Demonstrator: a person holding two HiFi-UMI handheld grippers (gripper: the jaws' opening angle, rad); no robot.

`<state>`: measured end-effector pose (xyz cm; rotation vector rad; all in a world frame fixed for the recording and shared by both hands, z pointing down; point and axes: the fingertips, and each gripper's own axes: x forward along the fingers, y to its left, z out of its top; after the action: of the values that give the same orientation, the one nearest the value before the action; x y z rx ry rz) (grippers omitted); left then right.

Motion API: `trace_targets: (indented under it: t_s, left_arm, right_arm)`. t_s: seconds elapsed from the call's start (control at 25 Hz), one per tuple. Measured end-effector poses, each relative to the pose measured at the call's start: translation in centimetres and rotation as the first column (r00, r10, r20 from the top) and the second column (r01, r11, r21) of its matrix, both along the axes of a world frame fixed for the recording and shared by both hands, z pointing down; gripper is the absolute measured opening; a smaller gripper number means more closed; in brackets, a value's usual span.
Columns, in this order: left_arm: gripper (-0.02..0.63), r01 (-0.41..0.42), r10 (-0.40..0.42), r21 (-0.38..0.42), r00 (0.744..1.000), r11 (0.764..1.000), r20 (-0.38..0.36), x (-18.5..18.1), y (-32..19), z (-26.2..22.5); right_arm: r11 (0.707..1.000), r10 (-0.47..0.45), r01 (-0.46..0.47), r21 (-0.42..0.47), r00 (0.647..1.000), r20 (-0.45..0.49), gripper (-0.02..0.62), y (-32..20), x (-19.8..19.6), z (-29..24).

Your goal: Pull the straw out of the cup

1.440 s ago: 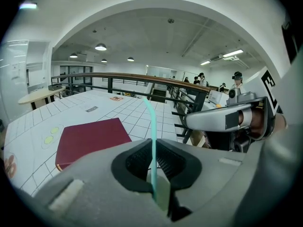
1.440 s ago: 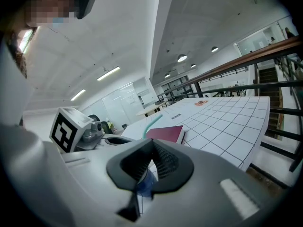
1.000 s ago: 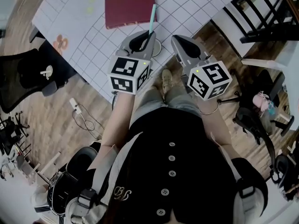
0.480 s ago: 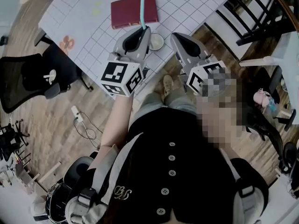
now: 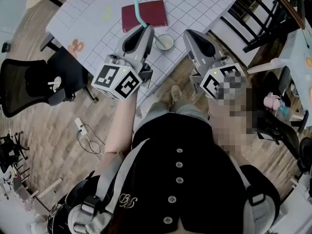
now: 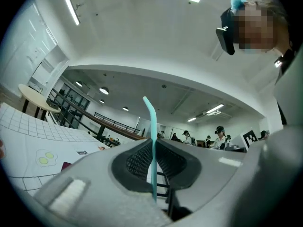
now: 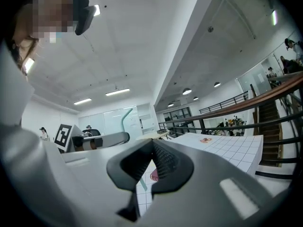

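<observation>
Teal straw [image 6: 152, 126] clamped upright between the pads of the left gripper [image 6: 154, 143], jaws pressed on it near its lower end. Short stub hanging free below the pads, long part above them, bent tip leaning left.

From the head view: left gripper [image 5: 146, 29] held up over the near edge of the desk [image 5: 195, 6], straw [image 5: 140, 14] sticking out beyond its tip, across a red book [image 5: 153, 13]. White cup [image 5: 165, 43] standing on the desk just right of that gripper's tip, between it and the right gripper [image 5: 191, 34], apart from the straw.

Right gripper [image 7: 152, 148] with jaws together, nothing between them. Left gripper and straw [image 7: 125, 118] off to its left.
</observation>
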<state>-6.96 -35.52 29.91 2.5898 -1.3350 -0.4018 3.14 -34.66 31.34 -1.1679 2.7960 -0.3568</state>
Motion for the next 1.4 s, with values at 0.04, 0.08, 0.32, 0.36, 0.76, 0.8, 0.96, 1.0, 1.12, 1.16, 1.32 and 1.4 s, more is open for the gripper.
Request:
trace_targets:
  t_s: [0.04, 0.08, 0.32, 0.36, 0.76, 0.8, 0.96, 1.0, 1.12, 1.16, 1.32, 1.4]
  left_arm:
    - [0.021, -0.002, 0.002, 0.008, 1.0, 1.0, -0.013, -0.3, 0.4, -0.5]
    - [0.021, -0.001, 0.002, 0.015, 1.0, 1.0, -0.021, -0.5, 0.8, -1.1]
    - [0.022, -0.018, 0.024, 0.072, 0.996, 0.997, -0.089, -1.5, 3.5, -3.7]
    - [0.021, -0.024, 0.032, 0.081, 0.994, 0.996, -0.103, -1.7, 3.9, -4.0]
    - [0.021, -0.054, 0.078, 0.177, 0.989, 0.983, -0.129, -2.8, 8.5, -5.4]
    - [0.021, -0.059, 0.083, 0.184, 0.988, 0.981, -0.129, -2.9, 8.9, -5.4]
    - [0.021, -0.072, 0.098, 0.187, 0.986, 0.98, -0.133, -3.3, 10.0, -4.9]
    - [0.021, -0.074, 0.1, 0.187, 0.986, 0.98, -0.136, -3.4, 10.1, -4.8]
    - [0.021, -0.079, 0.106, 0.182, 0.984, 0.98, -0.142, -3.7, 10.3, -4.6]
    - [0.021, -0.084, 0.11, 0.178, 0.984, 0.98, -0.141, -3.6, 10.3, -4.5]
    - [0.021, -0.103, 0.127, 0.17, 0.983, 0.98, -0.134, -3.3, 10.3, -4.4]
    - [0.021, -0.11, 0.134, 0.171, 0.982, 0.979, -0.136, -3.3, 10.1, -4.5]
  right_arm:
    - [1.0, 0.002, -0.002, 0.011, 1.0, 0.003, 0.0, 0.3, -0.1, -0.5]
    - [1.0, 0.004, -0.004, 0.023, 1.0, 0.003, 0.0, 0.6, -0.1, -0.9]
    - [0.996, 0.015, -0.018, 0.085, 1.0, 0.026, 0.0, 3.0, -0.7, -3.3]
    - [0.996, 0.018, -0.021, 0.088, 0.999, 0.035, 0.0, 3.4, -0.8, -3.6]
    - [0.994, 0.019, -0.026, 0.106, 0.997, 0.069, 0.0, 7.4, -1.5, -4.8]
    - [0.994, 0.023, -0.031, 0.106, 0.997, 0.074, 0.0, 7.6, -1.5, -4.9]
    - [0.993, 0.044, -0.053, 0.107, 0.996, 0.081, 0.0, 8.6, -1.7, -5.1]
    - [0.993, 0.051, -0.059, 0.107, 0.995, 0.081, 0.0, 8.7, -1.7, -5.1]
    - [0.992, 0.064, -0.071, 0.104, 0.995, 0.075, 0.0, 9.0, -1.7, -4.9]
    - [0.992, 0.067, -0.074, 0.103, 0.995, 0.072, 0.0, 9.1, -1.7, -4.8]
    - [0.99, 0.082, -0.089, 0.113, 0.995, 0.064, 0.0, 9.5, -1.6, -4.9]
    - [0.988, 0.086, -0.092, 0.12, 0.995, 0.053, 0.0, 9.5, -1.7, -4.9]
